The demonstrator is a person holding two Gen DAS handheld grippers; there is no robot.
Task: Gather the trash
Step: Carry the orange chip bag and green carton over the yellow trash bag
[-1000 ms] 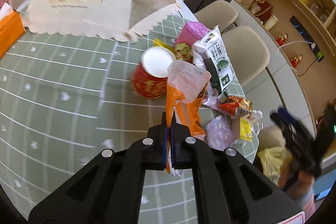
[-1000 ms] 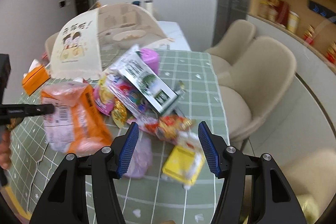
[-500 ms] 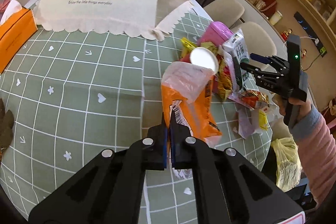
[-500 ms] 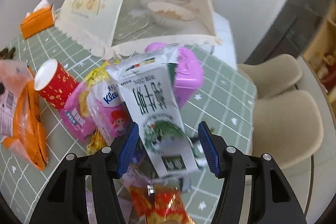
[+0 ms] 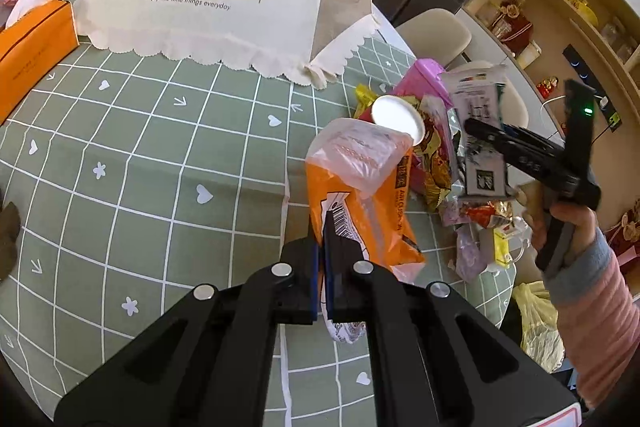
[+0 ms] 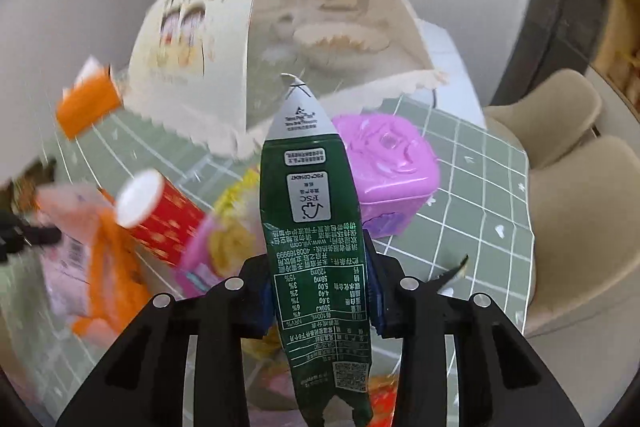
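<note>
Green checked cloth covers the counter, where blurred wrappers pile up half hidden behind an orange packet. Left tool, pressed together, pinches that packet's edge. Right tool has just been closing and now clamps a flattened green carton, its lower end cut off.

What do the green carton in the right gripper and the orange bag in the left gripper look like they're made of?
Green carton: likely coated paperboard with a printed, slightly glossy skin; it is creased flat and its silvery end suggests a foil lining. Orange bag: thin plastic film, glossy and crinkled, with a translucent top.
</note>
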